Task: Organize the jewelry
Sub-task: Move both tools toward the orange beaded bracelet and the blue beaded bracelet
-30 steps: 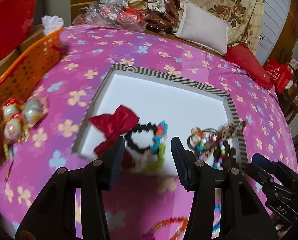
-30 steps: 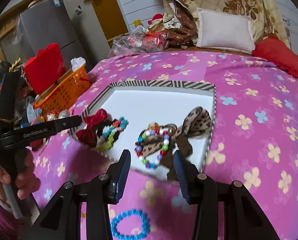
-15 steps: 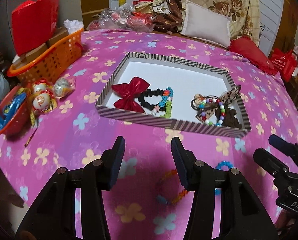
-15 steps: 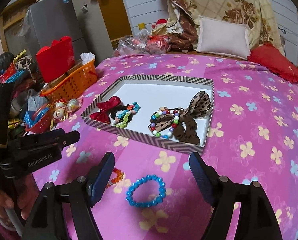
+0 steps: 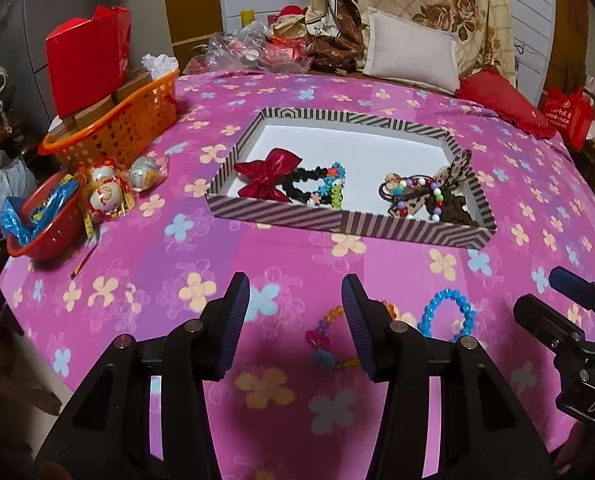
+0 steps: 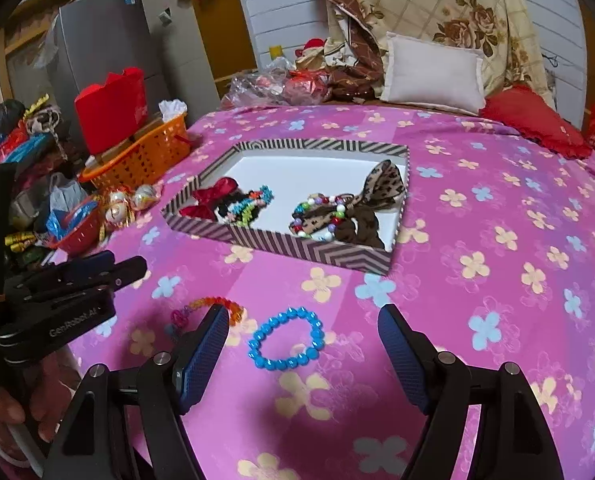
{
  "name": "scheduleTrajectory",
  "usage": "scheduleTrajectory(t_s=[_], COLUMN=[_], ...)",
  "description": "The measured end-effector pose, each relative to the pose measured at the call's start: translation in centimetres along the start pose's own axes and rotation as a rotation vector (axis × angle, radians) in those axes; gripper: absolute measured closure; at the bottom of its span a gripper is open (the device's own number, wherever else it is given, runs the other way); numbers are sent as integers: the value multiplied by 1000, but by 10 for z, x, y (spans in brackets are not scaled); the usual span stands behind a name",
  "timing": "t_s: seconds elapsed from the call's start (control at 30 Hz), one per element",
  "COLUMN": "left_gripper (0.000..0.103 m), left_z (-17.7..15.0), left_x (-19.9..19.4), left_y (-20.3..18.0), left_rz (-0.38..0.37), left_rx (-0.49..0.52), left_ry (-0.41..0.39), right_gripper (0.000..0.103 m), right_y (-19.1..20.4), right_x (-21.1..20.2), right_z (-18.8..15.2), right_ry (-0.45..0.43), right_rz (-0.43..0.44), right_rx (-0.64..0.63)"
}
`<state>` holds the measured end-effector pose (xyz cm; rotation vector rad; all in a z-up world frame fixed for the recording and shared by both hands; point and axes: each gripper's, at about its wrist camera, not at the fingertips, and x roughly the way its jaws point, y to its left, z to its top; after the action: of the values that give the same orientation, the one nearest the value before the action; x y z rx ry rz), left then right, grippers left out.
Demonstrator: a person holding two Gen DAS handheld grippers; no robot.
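blue bead bracelet [image 6: 286, 339] now lies lower centre between the right gripper [image 6: 303, 354] fingers, jaws spread wider than before, empty; left gripper [image 5: 295, 306] has backed off the striped tray [image 5: 337, 222], open, so pickup comes next.

Blue bead bracelet [image 6: 285, 339] flat beside striped tray [image 6: 281, 242]
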<state>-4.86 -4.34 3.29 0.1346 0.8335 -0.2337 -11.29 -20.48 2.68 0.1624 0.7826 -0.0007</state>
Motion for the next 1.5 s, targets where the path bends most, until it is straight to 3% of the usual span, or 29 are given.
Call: scheduleTrajectory(t_s=[0.1,0.57,0.93,1.5], left_gripper=[56,56,56,56], left_z=[-5,-22,-33,-43], left_x=[0,10,25,42], left_y=[0,7,26,31], left_rz=[3,25,-16,-31], left_rx=[0,-9,-78,-110], left_ry=[6,44,122,179], right_gripper=[28,28,28,28], right_y=[0,-18,-20,-23], right_x=[4,13,27,36], right_z=[-6,-19,-27,-31], right_ry=[30,71,117,107], right_rz=[-32,-9,-26,-33], right_rx=[-23,35,19,9])
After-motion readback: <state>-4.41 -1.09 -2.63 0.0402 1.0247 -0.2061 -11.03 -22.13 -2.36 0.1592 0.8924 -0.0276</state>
